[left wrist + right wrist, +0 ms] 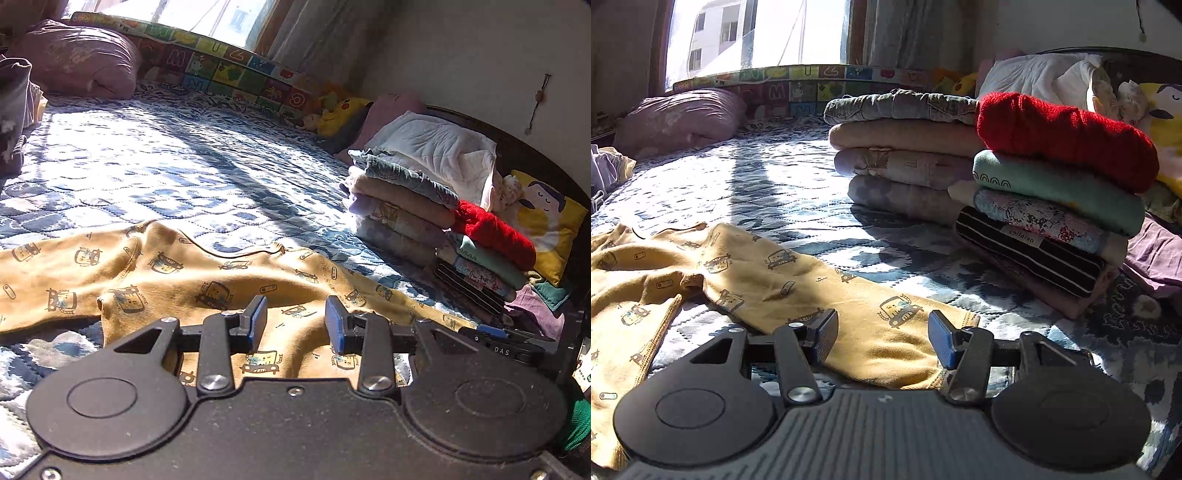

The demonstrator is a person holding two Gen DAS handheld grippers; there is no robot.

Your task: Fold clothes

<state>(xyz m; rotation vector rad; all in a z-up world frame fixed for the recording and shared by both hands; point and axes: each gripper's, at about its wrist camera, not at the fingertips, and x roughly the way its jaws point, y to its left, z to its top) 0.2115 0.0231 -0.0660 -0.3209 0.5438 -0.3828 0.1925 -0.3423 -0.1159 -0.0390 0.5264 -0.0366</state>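
A mustard-yellow child's garment (177, 273) printed with small cars lies spread and wrinkled on the blue quilted bed. My left gripper (296, 323) hovers open just over its near part, blue pads apart with only cloth showing behind them. In the right wrist view the same garment (768, 280) stretches from the left, and one sleeve or leg end with a ribbed cuff (960, 321) reaches under my right gripper (882, 338). That gripper is open too, with its jaws straddling the cuff end from above. Neither gripper holds cloth.
Two stacks of folded clothes (1052, 184) stand to the right, one topped by a red knit (495, 232), the other by denim (901, 107). Pillows and a white quilt (436, 147) lie behind them. A purple bundle (77, 59) and an alphabet mat (221, 66) line the window side.
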